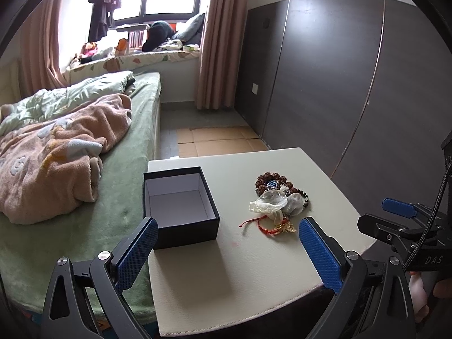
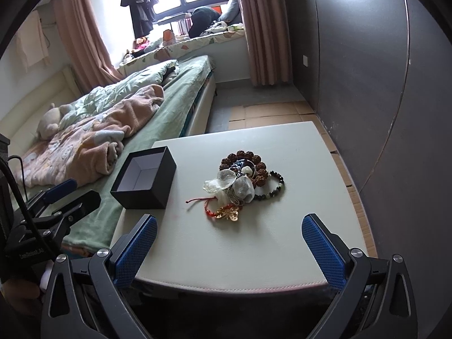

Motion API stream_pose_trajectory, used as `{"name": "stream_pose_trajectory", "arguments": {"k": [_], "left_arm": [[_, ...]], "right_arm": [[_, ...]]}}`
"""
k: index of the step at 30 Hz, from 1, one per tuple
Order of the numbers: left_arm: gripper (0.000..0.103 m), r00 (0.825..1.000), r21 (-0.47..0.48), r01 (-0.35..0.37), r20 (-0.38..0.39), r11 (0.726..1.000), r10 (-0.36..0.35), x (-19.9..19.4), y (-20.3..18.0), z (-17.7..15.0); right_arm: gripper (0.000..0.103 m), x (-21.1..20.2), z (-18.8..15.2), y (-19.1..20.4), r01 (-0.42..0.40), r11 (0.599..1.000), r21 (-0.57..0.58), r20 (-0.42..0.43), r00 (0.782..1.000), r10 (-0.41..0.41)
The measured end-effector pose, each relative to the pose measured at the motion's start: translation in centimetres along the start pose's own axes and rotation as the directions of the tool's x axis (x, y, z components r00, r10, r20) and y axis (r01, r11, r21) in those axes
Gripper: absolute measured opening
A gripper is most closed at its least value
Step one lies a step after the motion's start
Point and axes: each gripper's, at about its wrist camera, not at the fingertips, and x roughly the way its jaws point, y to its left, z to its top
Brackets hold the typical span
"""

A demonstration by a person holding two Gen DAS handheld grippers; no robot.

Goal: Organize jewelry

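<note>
A heap of jewelry (image 1: 278, 202) lies on a cream table (image 1: 234, 268): brown bead bracelets, clear shell-like pieces, a red cord and a gold charm. It also shows in the right wrist view (image 2: 243, 183). An open, empty black box (image 1: 179, 202) stands to its left, and shows in the right wrist view (image 2: 145, 178). My left gripper (image 1: 227, 227) is open and empty, near the table's front edge, just before the box and heap. My right gripper (image 2: 228, 224) is open and empty, in front of the heap. It also shows at the right of the left wrist view (image 1: 395, 214).
A bed (image 1: 70, 152) with a pink blanket and green sheet adjoins the table's left side. A dark wardrobe wall (image 1: 339, 84) stands to the right. Cardboard sheets (image 1: 217, 141) lie on the floor beyond the table. A cluttered window seat (image 1: 135, 50) is far behind.
</note>
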Motion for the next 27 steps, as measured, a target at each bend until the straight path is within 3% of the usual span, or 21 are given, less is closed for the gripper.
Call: {"name": "stream_pose_trajectory", "arguments": {"k": [27], "left_arm": [[0.100,1.000,-0.010,-0.007,0.012,1.000,0.007,-0.30,0.26,-0.17]], "right_arm": [[0.103,-0.66,0.27,-0.02,0.008,1.000,0.002,0.018,1.000,-0.008]]}}
